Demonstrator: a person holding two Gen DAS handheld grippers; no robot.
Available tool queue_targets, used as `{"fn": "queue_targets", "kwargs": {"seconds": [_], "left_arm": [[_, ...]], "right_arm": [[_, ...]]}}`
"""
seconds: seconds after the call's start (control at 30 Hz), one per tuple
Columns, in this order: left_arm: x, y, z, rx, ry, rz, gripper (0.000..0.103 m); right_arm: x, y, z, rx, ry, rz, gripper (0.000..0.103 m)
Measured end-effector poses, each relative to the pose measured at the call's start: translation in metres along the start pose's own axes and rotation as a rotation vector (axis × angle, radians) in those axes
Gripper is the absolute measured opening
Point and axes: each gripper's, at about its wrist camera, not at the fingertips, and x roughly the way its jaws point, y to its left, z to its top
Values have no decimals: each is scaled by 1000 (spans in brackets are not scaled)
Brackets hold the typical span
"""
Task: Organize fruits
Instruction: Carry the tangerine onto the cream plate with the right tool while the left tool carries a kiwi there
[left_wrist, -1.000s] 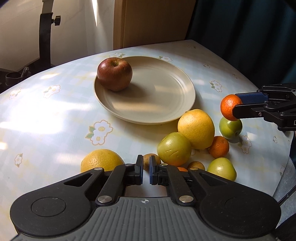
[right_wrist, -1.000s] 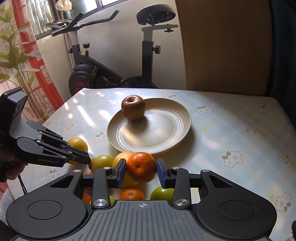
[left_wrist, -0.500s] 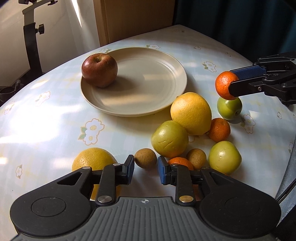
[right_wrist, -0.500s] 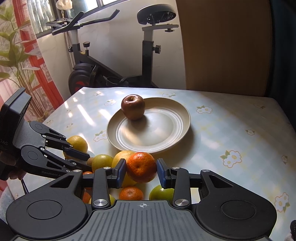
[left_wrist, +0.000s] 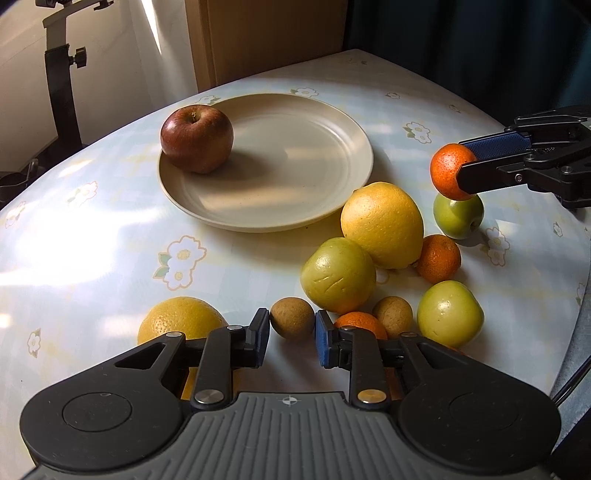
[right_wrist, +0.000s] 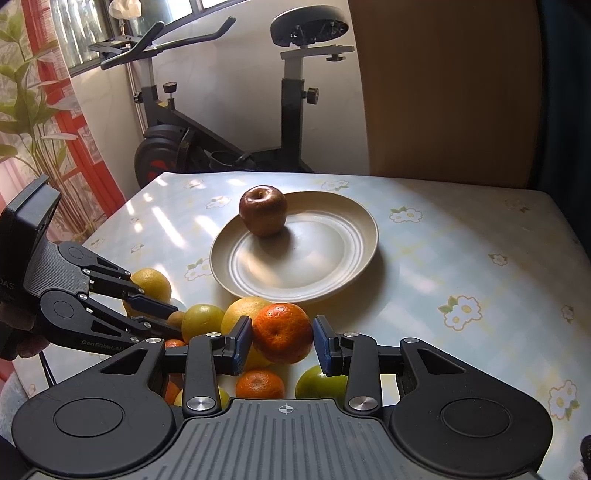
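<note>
A beige plate (left_wrist: 295, 155) holds one red apple (left_wrist: 197, 138). My left gripper (left_wrist: 291, 338) is open, its pads on either side of a small brown fruit (left_wrist: 291, 322) on the table, not touching it. My right gripper (right_wrist: 282, 341) is shut on a mandarin (right_wrist: 282, 332) and holds it above the fruit pile; it shows in the left wrist view (left_wrist: 448, 176). The plate (right_wrist: 332, 266) and apple (right_wrist: 263, 210) also show in the right wrist view.
Loose fruit lies near the plate: a large yellow citrus (left_wrist: 382, 225), green fruits (left_wrist: 338, 275) (left_wrist: 450, 314) (left_wrist: 458, 216), mandarins (left_wrist: 439, 257), a second brown fruit (left_wrist: 392, 312) and a yellow citrus (left_wrist: 181, 321). An exercise bike (right_wrist: 229, 122) stands beyond the table's far edge.
My left gripper has opened and come around the small brown fruit. My right gripper holds the mandarin in nearly the same place.
</note>
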Motion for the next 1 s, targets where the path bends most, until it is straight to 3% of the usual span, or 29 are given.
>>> {"fn": "queue_targets", "kwargs": {"seconds": [0.23,0.53,0.83,1.0], "left_arm": [[-29,2,1,-44,-83,3,28],[-44,7,37,-97,-180,46,28],[-18,35,69,-191,-135,89,28],[3,45,83,-188,-100,111,28]], "right_arm": [[-1,3,3,-26,-7,-3,33],[9,-5,34,-107,-18,-16,33],[67,-14,84,-251,26,-30,33],[110,-13,101,-293,44,-32,33]]}}
